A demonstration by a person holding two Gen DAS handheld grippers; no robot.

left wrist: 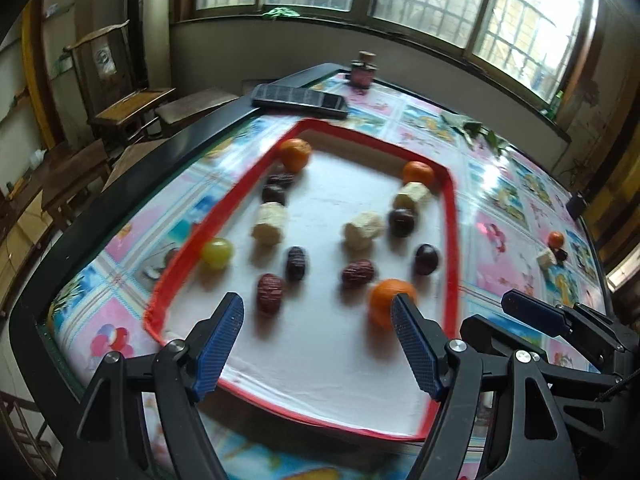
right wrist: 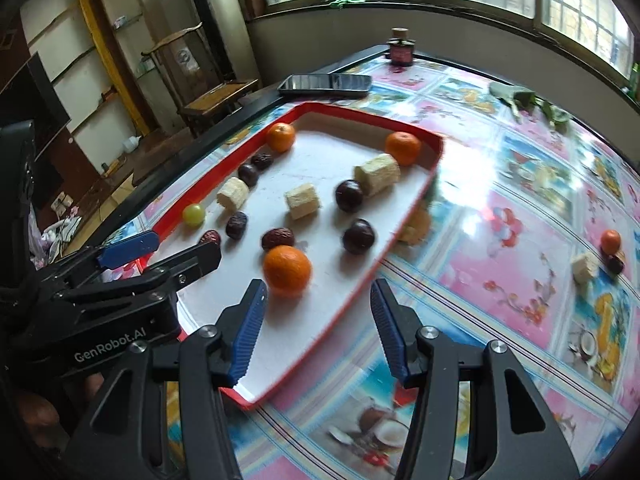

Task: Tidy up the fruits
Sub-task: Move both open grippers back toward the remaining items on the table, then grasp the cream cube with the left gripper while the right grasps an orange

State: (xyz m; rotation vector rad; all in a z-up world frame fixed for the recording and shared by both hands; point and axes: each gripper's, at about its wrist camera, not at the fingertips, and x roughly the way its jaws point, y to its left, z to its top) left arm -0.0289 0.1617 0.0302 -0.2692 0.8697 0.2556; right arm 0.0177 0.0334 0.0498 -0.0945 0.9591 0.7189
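Fruit is laid in rows on the red-rimmed tray [left wrist: 450,216]. Both the left hand-held gripper [left wrist: 318,344] and right hand-held gripper [right wrist: 316,328] are held apart, empty. The nearest orange [right wrist: 287,270] may be rolled if knocked.

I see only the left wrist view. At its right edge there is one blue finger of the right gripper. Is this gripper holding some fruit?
Observer: No. In the right wrist view the right gripper is open, and nothing is between its jaws.
Operator: Thank you. The nearest orange is half hidden in my view. Does something touch it?
Observer: No. The orange sits free inside the red tray, seen whole, and no gripper is on it.
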